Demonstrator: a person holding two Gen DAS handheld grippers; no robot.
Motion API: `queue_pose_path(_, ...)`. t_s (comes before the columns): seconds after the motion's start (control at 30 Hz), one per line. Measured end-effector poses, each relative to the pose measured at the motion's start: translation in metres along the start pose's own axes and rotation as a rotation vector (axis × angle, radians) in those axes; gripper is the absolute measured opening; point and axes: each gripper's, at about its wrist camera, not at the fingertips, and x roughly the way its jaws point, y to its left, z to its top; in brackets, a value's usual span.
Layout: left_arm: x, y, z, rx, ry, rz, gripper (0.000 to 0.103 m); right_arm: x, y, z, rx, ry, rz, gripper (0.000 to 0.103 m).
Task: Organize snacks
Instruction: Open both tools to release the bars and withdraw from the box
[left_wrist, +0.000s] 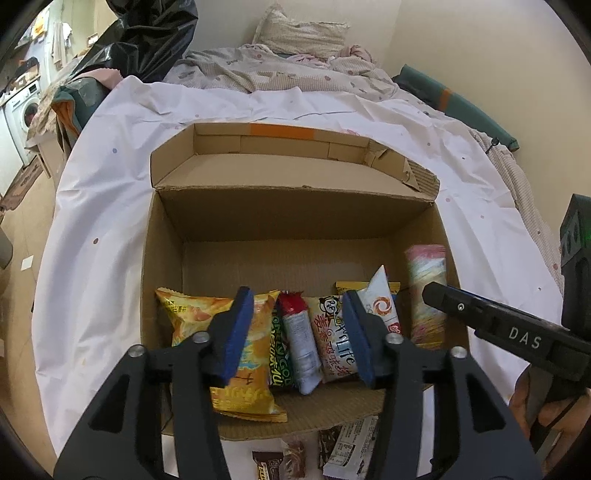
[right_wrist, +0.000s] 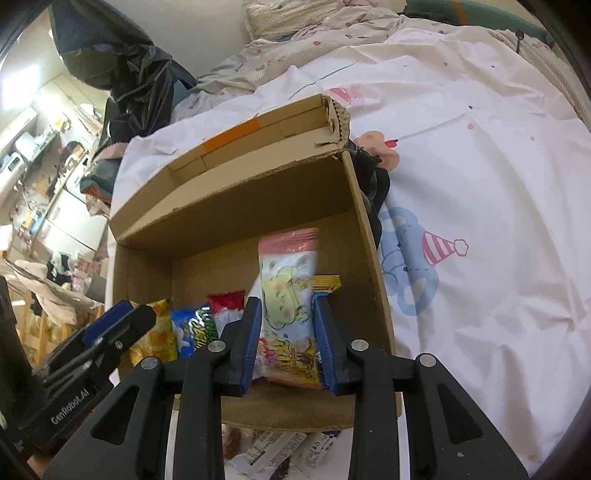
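Note:
An open cardboard box (left_wrist: 162, 280) sits on a white sheet and holds a row of snack packs: a yellow chip bag (left_wrist: 192, 317), a red-topped pack (left_wrist: 295, 332), a white-and-red pack (left_wrist: 328, 332) and a pink-topped pack (left_wrist: 424, 291). My left gripper (left_wrist: 299, 332) is open and empty above the row. My right gripper (right_wrist: 286, 339) is shut on the pink-topped pack (right_wrist: 288, 280) and holds it upright at the box's right side. The box also shows in the right wrist view (right_wrist: 373, 258).
Several loose snack packs (left_wrist: 347, 450) lie on the sheet in front of the box, also in the right wrist view (right_wrist: 273, 454). Bedding and a pillow (left_wrist: 299, 33) lie behind. A black bag (left_wrist: 147, 37) stands at the back left.

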Motion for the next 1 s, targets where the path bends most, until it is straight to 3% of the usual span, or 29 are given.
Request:
queue_pose_path(0.13, -0.006, 0.001, 0.001, -0.013, -0.014, -0.021, 0.078, -0.004, 0.002, 0.002, -0.001, -0.019, 0.008, 0.037)
queue_pose_path(0.2, -0.009, 0.002, 0.001, -0.02, -0.029, -0.025, 0.084, -0.005, 0.003, 0.003, 0.007, -0.025, 0.018, 0.062)
queue_pose_path(0.63, -0.022, 0.005, 0.002, -0.016, -0.091, 0.003, 0.085, -0.019, 0.005, 0.005, 0.011, -0.07, 0.033, 0.064)
queue_pose_path(0.9, -0.047, 0.007, -0.005, 0.004, -0.122, 0.008, 0.085, -0.046, 0.018, -0.016, -0.029, -0.111, 0.052, 0.064)
queue_pose_path(1.0, -0.06, 0.013, -0.009, -0.009, -0.128, -0.025, 0.085, -0.055, 0.025, -0.025, -0.066, -0.12, 0.05, 0.064)
